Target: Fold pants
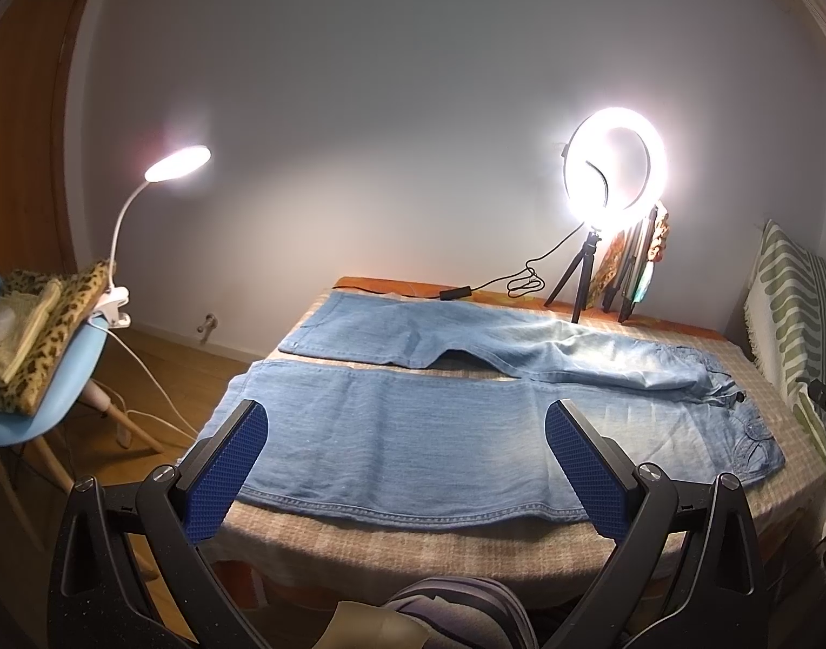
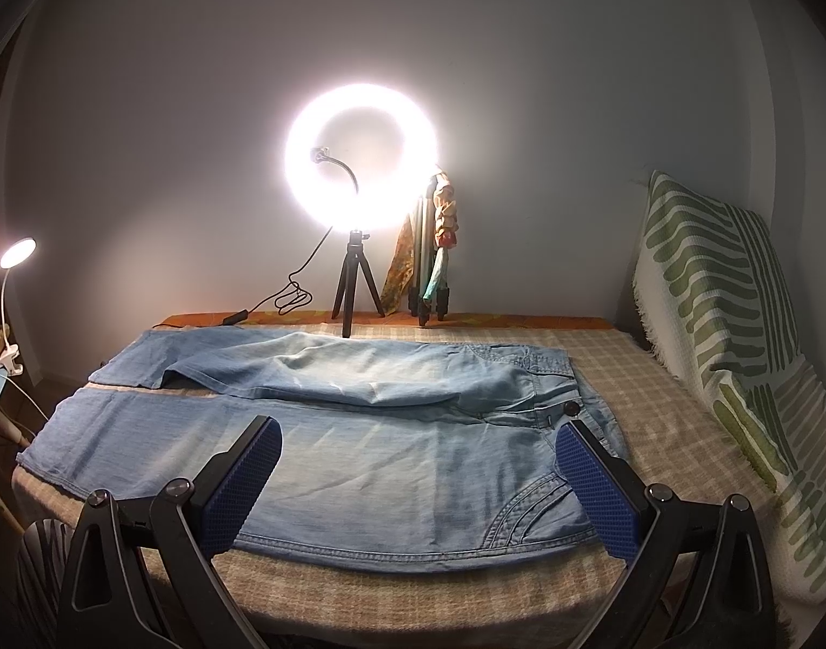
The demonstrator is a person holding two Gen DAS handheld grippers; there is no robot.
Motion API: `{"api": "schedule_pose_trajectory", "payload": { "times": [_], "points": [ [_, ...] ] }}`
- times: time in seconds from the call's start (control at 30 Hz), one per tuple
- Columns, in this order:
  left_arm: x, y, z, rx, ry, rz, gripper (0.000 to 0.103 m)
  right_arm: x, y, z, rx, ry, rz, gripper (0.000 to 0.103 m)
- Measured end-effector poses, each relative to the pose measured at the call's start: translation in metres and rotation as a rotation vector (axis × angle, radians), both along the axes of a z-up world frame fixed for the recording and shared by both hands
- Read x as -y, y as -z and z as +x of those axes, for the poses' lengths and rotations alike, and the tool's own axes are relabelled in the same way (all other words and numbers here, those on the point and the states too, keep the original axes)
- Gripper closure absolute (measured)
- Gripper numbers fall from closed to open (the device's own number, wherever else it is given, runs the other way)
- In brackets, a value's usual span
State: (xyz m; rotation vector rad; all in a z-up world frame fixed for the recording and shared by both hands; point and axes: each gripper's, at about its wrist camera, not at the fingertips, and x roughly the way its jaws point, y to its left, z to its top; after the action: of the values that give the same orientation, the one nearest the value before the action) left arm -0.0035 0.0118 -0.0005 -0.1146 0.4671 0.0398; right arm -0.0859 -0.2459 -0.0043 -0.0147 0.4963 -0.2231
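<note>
Light blue jeans lie spread flat on a checked beige blanket, waist to the right and leg hems to the left. The two legs are parted, with a strip of blanket between them. My left gripper hovers open above the near leg, its blue pads empty. In the right wrist view the jeans show their waistband, button and front pocket. My right gripper is open over the near hip area, holding nothing.
A lit ring light on a small tripod stands at the far edge with its cable. Folded stands lean on the wall. A green-patterned cushion lines the right side. A blue chair with a clip lamp stands left.
</note>
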Motion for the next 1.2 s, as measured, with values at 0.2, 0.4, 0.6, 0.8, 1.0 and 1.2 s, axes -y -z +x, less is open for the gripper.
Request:
{"api": "schedule_pose_trajectory", "payload": {
  "times": [0.2, 0.4, 0.6, 0.8, 1.0, 1.2],
  "points": [
    [0.000, -0.003, -0.004, 0.011, -0.009, 0.007, 0.001, -0.004, 0.001, -0.001, 0.008, -0.006, 0.003, 0.000],
    [-0.001, -0.005, -0.008, 0.016, -0.015, 0.012, 0.001, -0.004, 0.000, -0.006, 0.008, -0.016, 0.003, 0.000],
    [-0.002, -0.009, -0.015, 0.029, -0.034, 0.027, 0.001, -0.001, -0.003, -0.009, 0.013, -0.031, 0.003, 0.000],
    [-0.011, -0.015, -0.009, 0.021, -0.031, 0.036, 0.001, 0.000, -0.011, -0.006, 0.030, -0.103, 0.007, 0.000],
    [-0.028, -0.012, 0.012, 0.017, 0.000, 0.003, 0.001, 0.003, -0.018, 0.021, 0.023, -0.177, 0.055, 0.001],
    [-0.048, 0.001, 0.060, -0.039, 0.017, -0.019, 0.001, 0.004, -0.019, 0.081, -0.010, -0.246, 0.121, 0.001]
  ]
}}
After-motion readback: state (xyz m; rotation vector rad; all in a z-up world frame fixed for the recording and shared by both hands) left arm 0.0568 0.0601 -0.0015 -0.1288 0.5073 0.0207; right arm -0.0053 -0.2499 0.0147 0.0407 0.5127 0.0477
